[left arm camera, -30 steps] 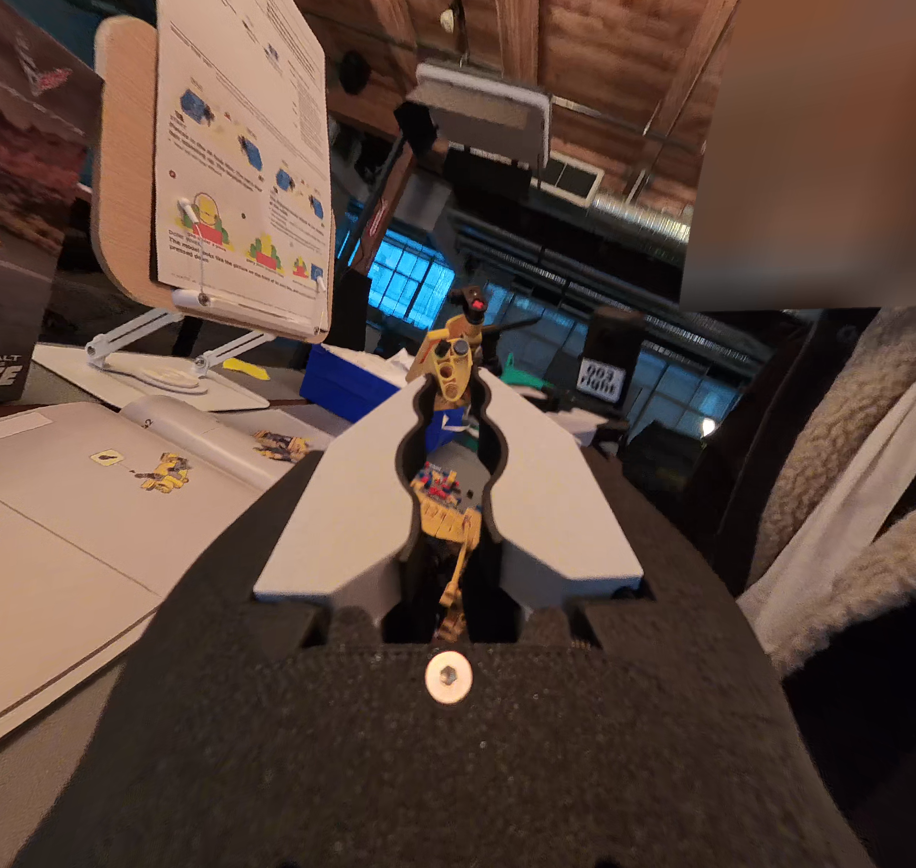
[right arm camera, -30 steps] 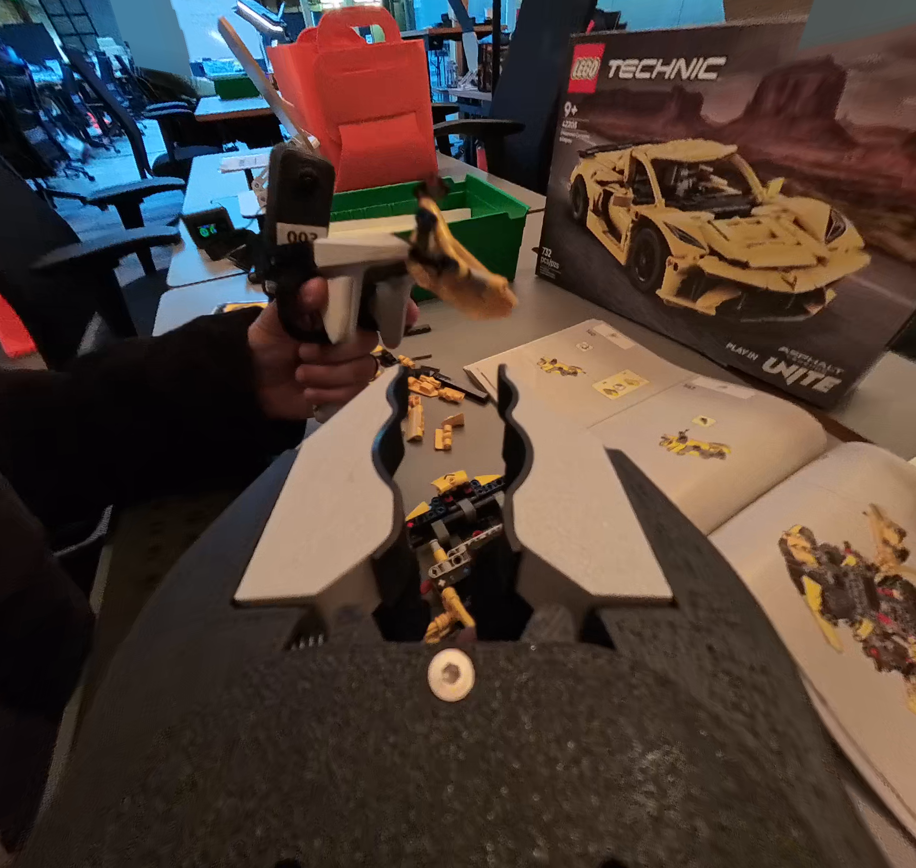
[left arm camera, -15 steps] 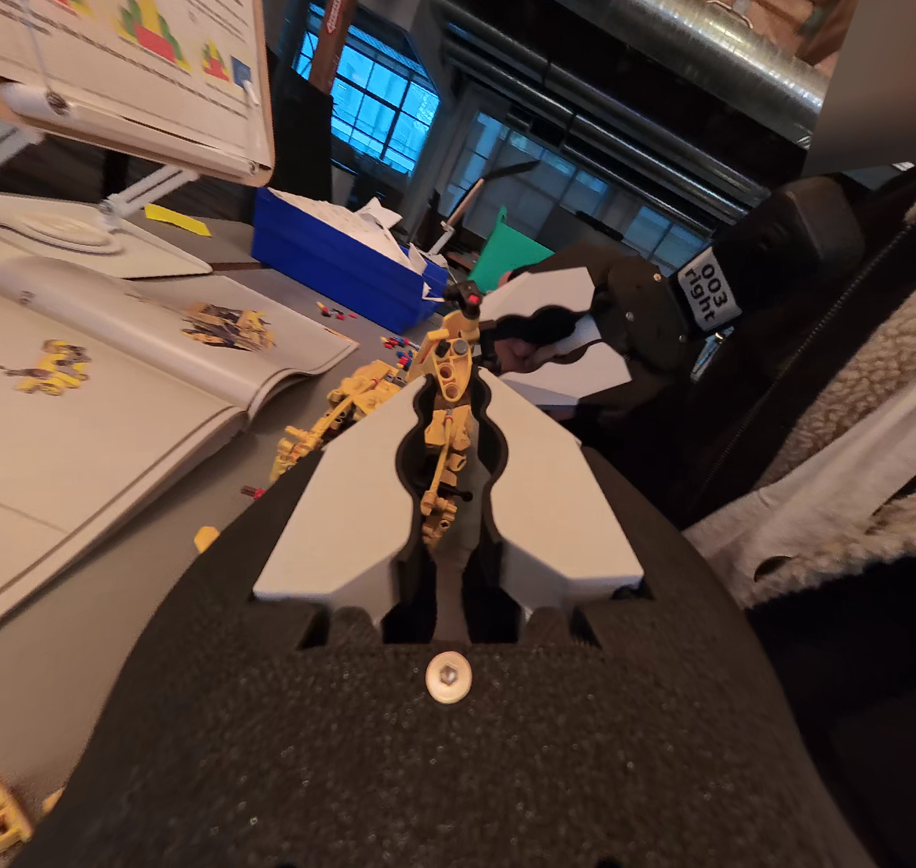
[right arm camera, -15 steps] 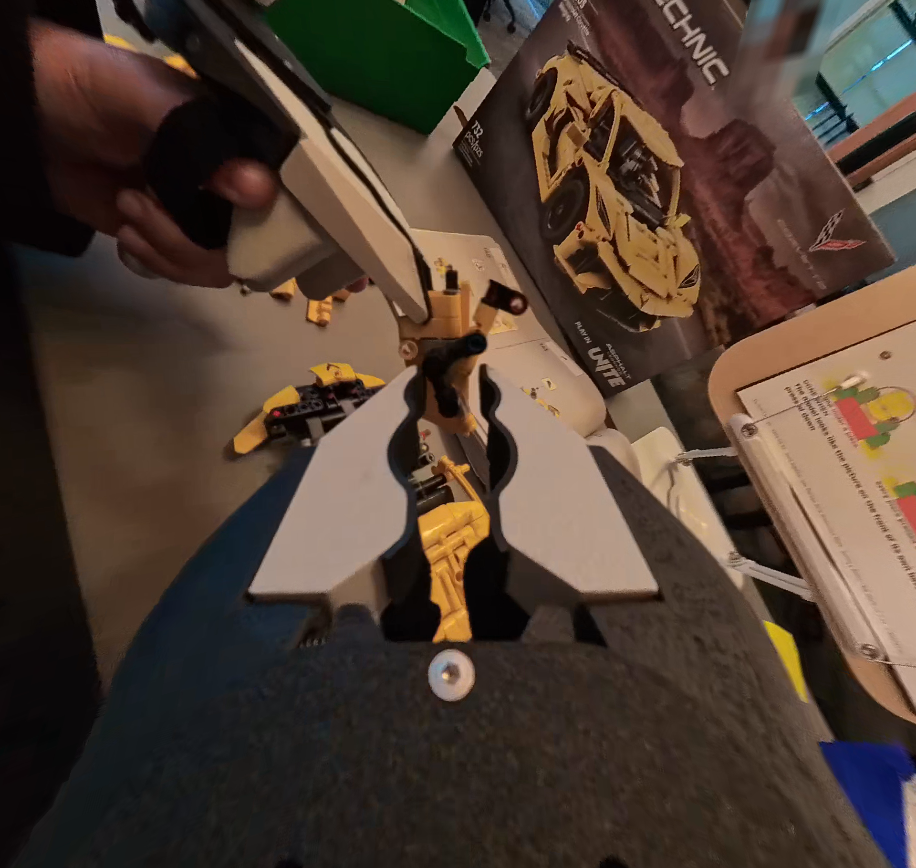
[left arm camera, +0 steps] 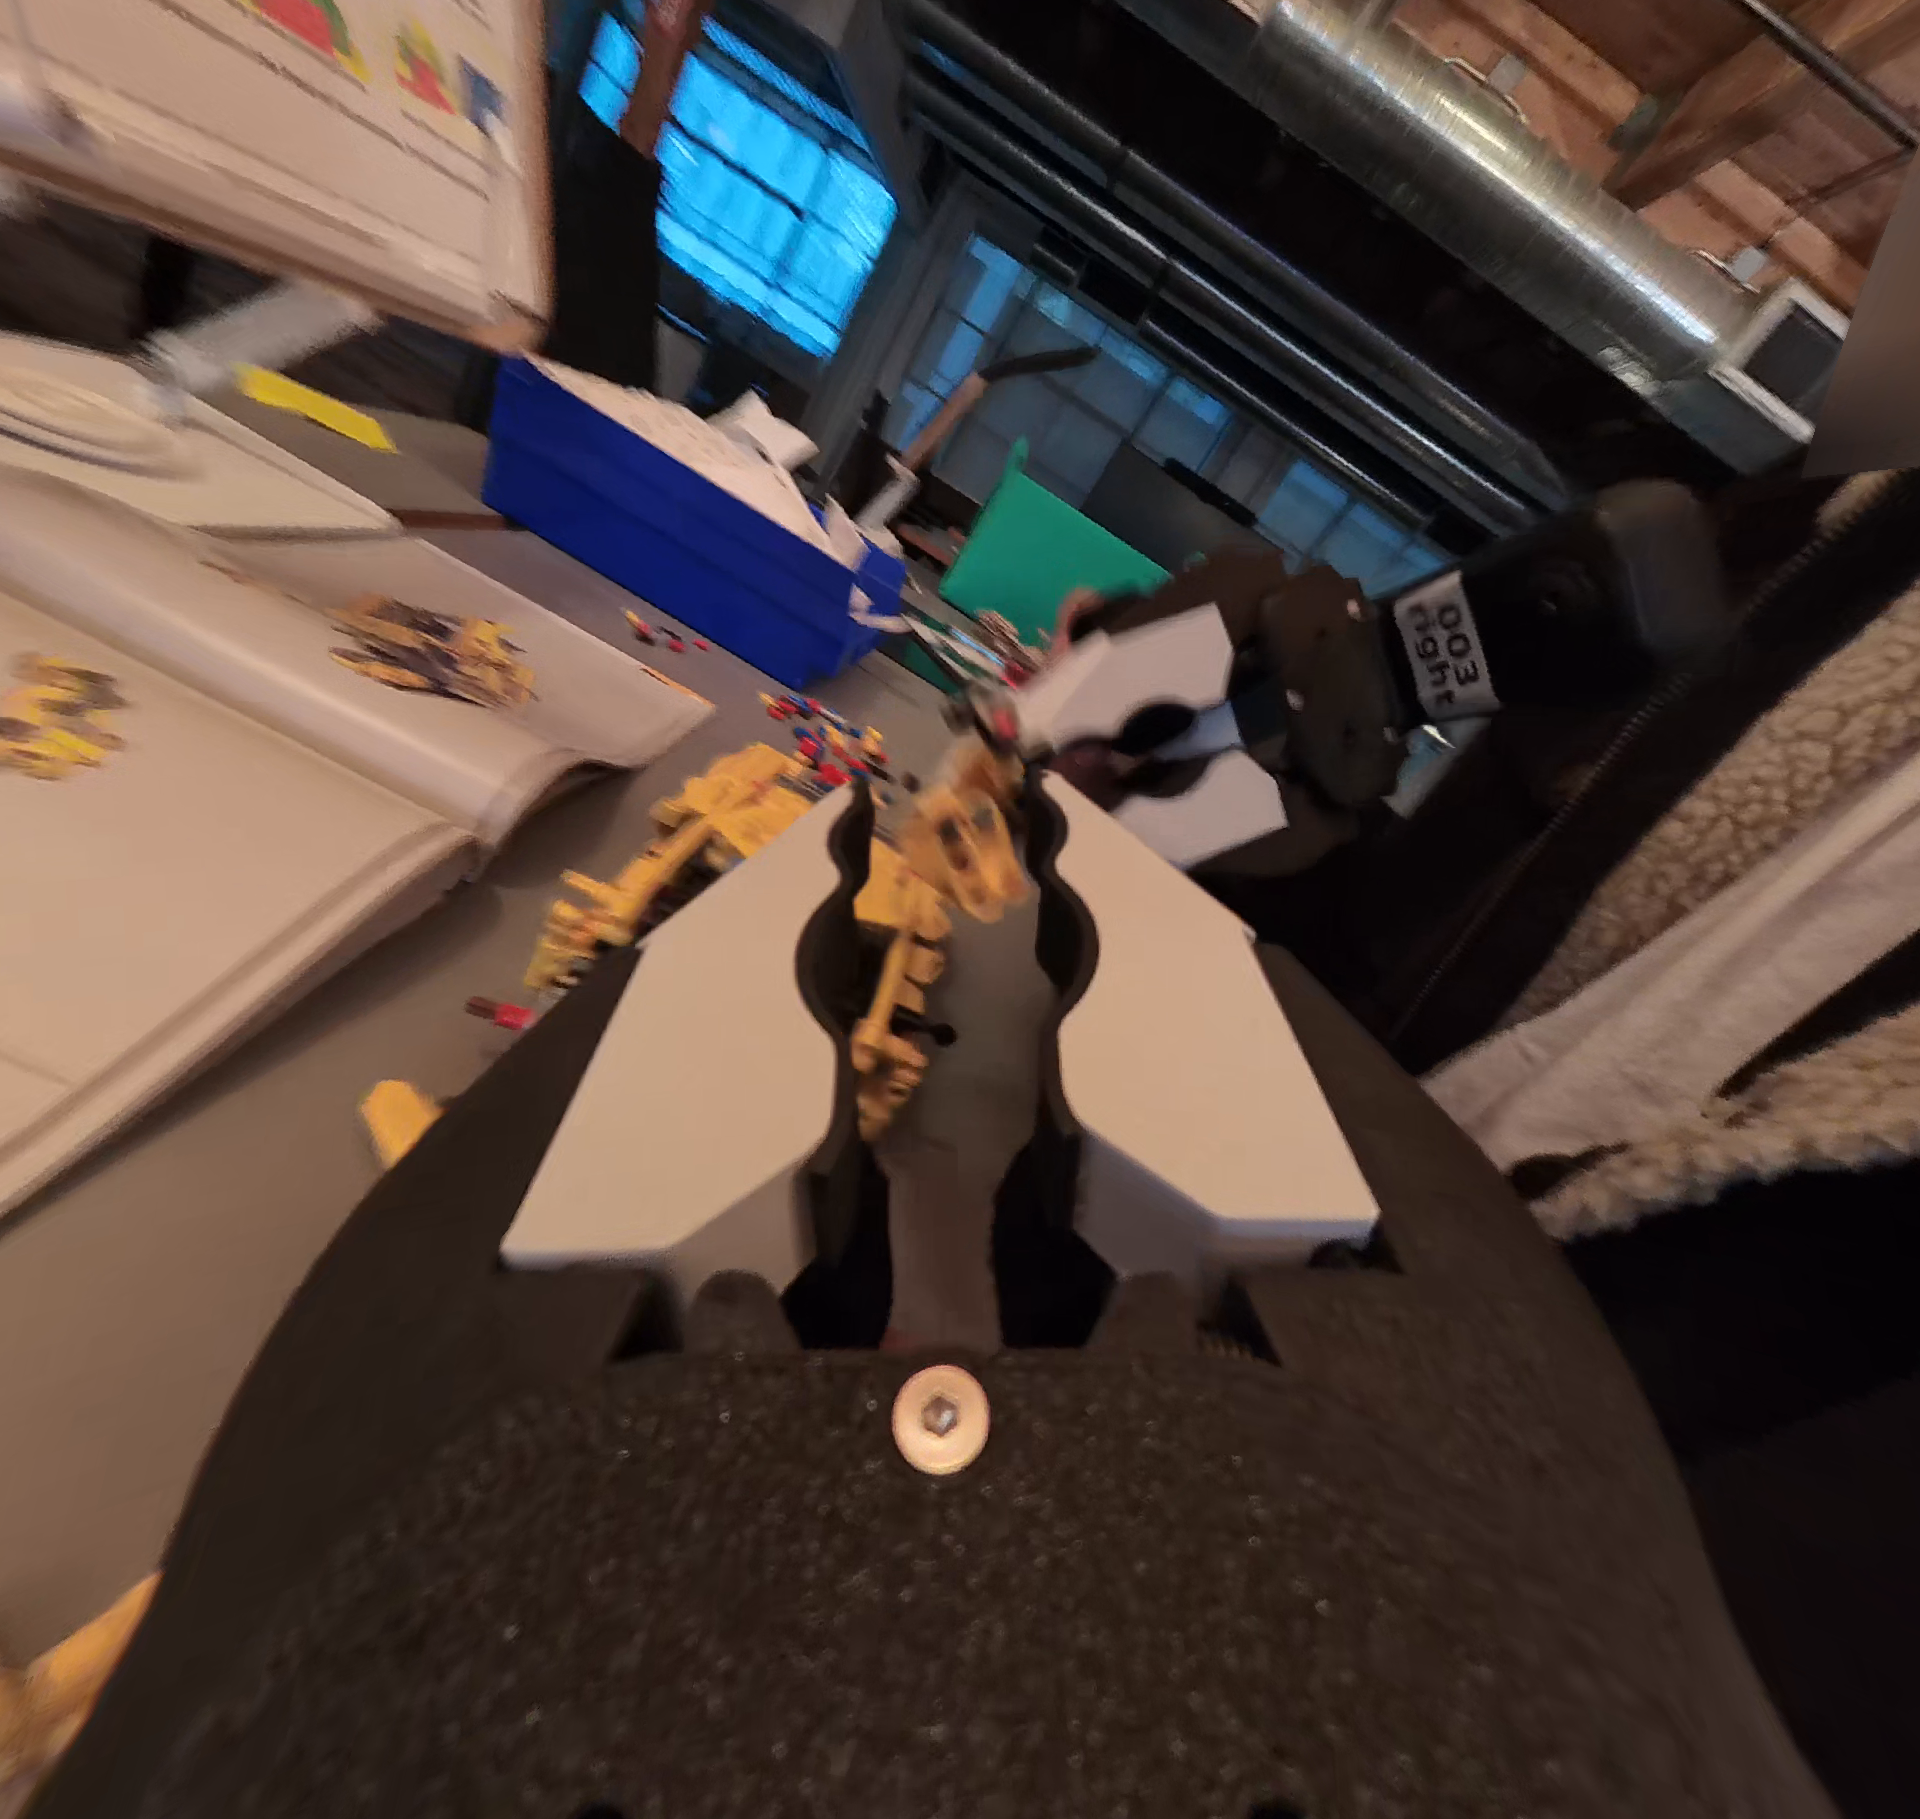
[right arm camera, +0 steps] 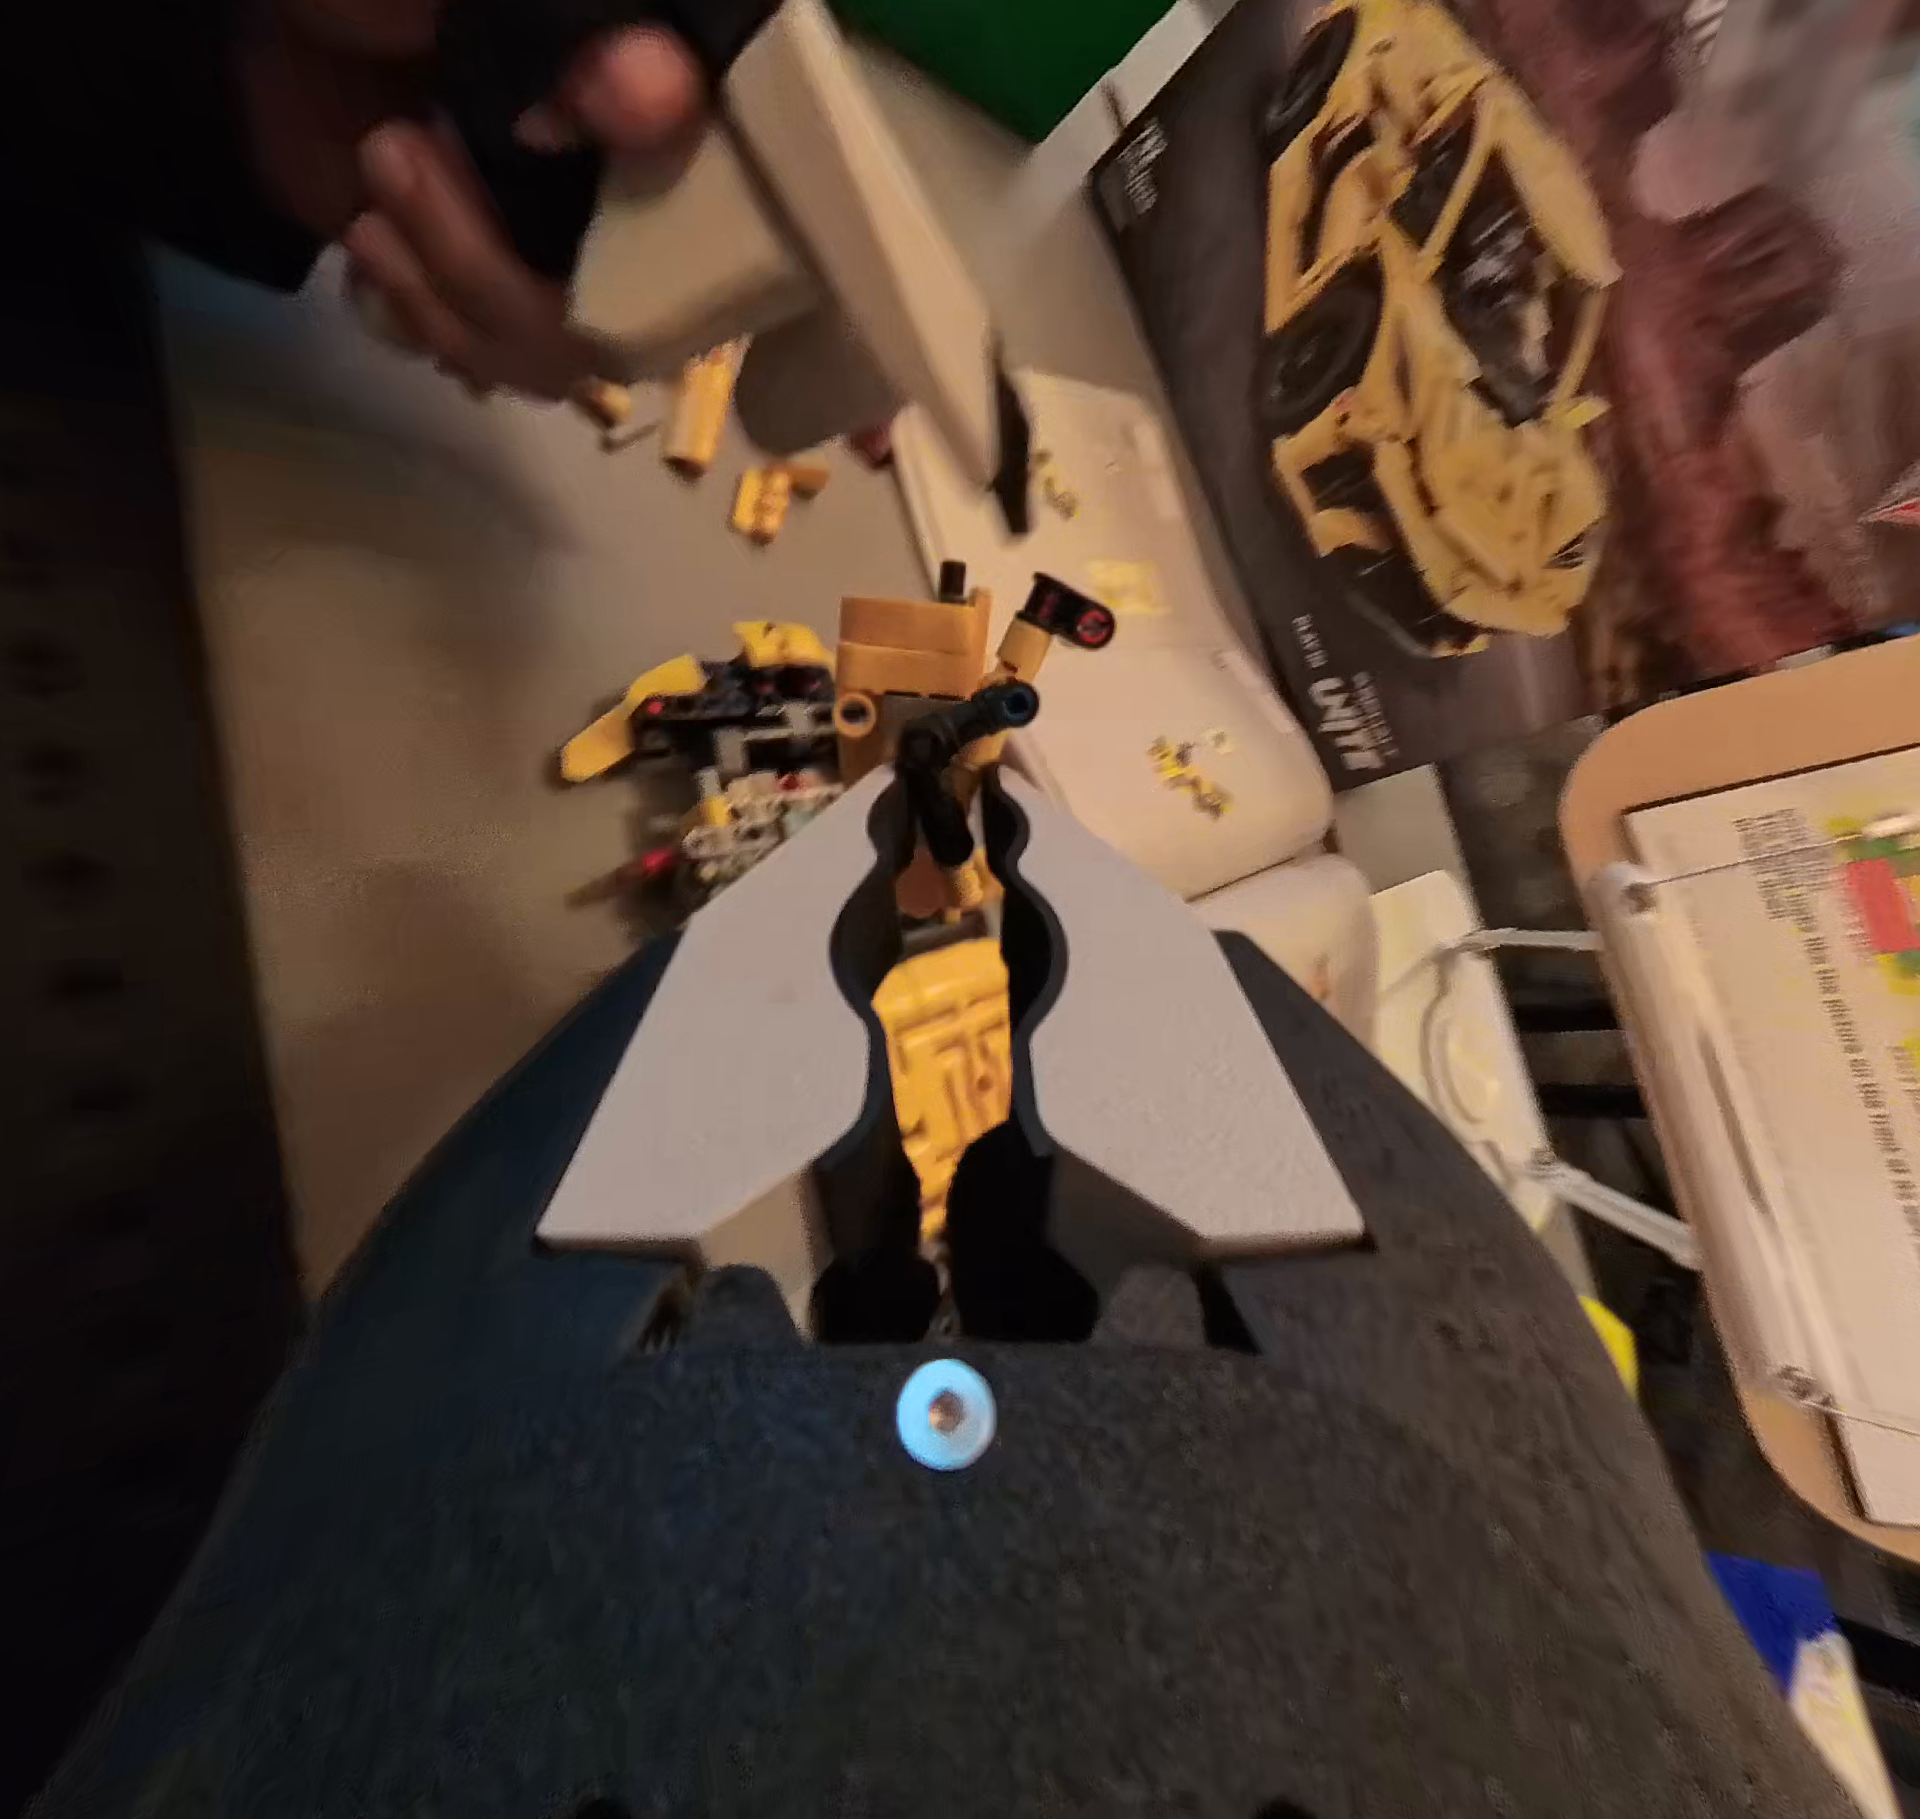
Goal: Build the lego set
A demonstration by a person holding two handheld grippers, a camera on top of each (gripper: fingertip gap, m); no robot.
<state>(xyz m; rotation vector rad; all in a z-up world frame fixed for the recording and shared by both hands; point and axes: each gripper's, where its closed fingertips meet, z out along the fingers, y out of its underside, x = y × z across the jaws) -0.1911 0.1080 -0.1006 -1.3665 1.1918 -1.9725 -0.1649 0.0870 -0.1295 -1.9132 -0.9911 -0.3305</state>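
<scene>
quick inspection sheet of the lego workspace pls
surface: grey tabletop, partly covered by open white instruction booklet
job's things: small yellow-and-black lego sub-assembly held up; larger yellow-and-black lego chassis lying on the tabletop; dark set box showing yellow car standing behind
clutter: loose yellow bricks, blue plastic bin, green plastic bin, wooden stand with printed sheet
tools: right tool shut on the sub-assembly; left tool open, close by
cables: nothing seen
surroundings: silver ceiling duct, blue-lit windows; pictures blurred
</scene>
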